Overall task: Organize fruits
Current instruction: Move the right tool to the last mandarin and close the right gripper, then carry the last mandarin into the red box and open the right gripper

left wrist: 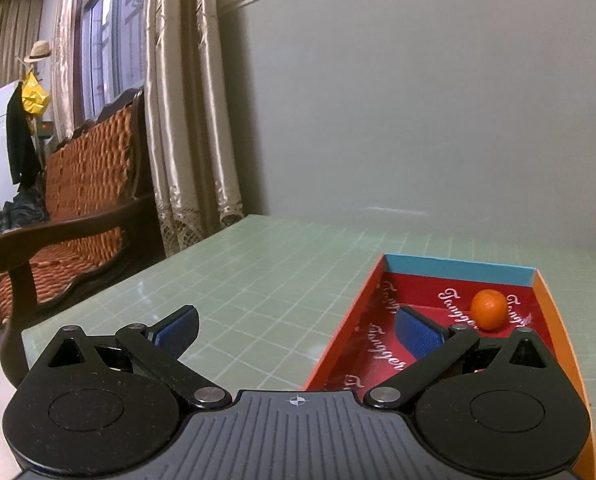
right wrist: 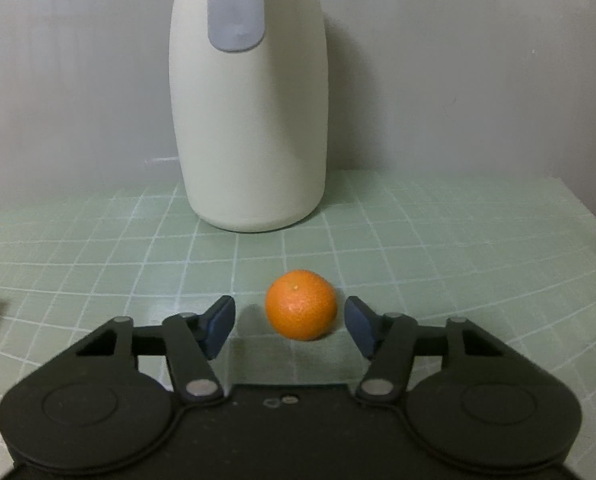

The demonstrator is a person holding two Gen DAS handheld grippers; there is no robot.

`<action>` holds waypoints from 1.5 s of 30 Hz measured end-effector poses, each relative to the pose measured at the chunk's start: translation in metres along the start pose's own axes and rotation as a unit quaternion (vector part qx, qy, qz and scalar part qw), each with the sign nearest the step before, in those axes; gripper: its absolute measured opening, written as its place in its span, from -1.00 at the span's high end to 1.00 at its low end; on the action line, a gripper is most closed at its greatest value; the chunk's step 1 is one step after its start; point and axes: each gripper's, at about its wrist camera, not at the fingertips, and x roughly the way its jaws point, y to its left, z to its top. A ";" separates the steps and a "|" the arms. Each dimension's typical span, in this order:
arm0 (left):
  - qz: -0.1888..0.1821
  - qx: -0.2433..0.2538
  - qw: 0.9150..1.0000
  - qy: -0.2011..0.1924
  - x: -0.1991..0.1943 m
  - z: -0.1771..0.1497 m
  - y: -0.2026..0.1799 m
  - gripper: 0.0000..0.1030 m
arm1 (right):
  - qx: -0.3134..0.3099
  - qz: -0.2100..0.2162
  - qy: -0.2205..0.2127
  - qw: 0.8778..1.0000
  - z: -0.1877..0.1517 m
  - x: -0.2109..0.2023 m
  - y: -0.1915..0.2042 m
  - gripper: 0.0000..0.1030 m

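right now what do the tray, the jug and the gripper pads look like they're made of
Tray: seemingly printed cardboard, glossy red inside with white script, thin folded walls. Jug: likely smooth matte plastic, cream body with a grey handle; coated metal is possible. Gripper pads: blue, finely textured, probably rubber.

My left tongs (left wrist: 295,330) stand wide open over the green gridded desk (left wrist: 257,280), nothing between the blue pads (left wrist: 416,334). The right pad overlaps the red box (left wrist: 378,320), where one small orange (left wrist: 488,309) sits.
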 end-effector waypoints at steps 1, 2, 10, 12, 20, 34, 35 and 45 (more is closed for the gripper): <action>0.001 0.001 1.000 0.002 0.001 0.000 0.001 -1.00 | 0.003 0.002 0.002 1.000 0.000 0.001 0.000 -0.01; 0.003 0.002 1.000 0.004 0.001 -0.001 0.002 -1.00 | 0.006 0.001 0.001 1.000 0.001 0.003 0.000 0.03; 0.018 -0.003 1.000 0.019 0.005 -0.002 0.013 -1.00 | -0.017 0.005 -0.008 1.000 0.001 0.003 0.011 0.27; 0.020 -0.005 1.000 0.023 0.005 -0.002 0.016 -1.00 | -0.015 0.018 -0.007 1.000 -0.001 -0.001 0.015 0.27; 0.040 -0.012 0.999 0.025 0.001 -0.005 0.033 -1.00 | -0.054 0.076 -0.037 0.995 -0.005 -0.039 0.051 0.27; 0.062 -0.030 0.997 0.032 -0.008 -0.011 0.069 -1.00 | -0.143 0.240 -0.086 0.956 -0.023 -0.122 0.142 0.27; 0.062 -0.032 0.997 0.033 -0.008 -0.011 0.071 -1.00 | -0.150 0.248 -0.088 0.953 -0.026 -0.127 0.148 0.27; 0.053 -0.053 0.996 0.045 -0.007 -0.014 0.090 -1.00 | -0.196 0.287 -0.077 0.935 -0.044 -0.158 0.195 0.27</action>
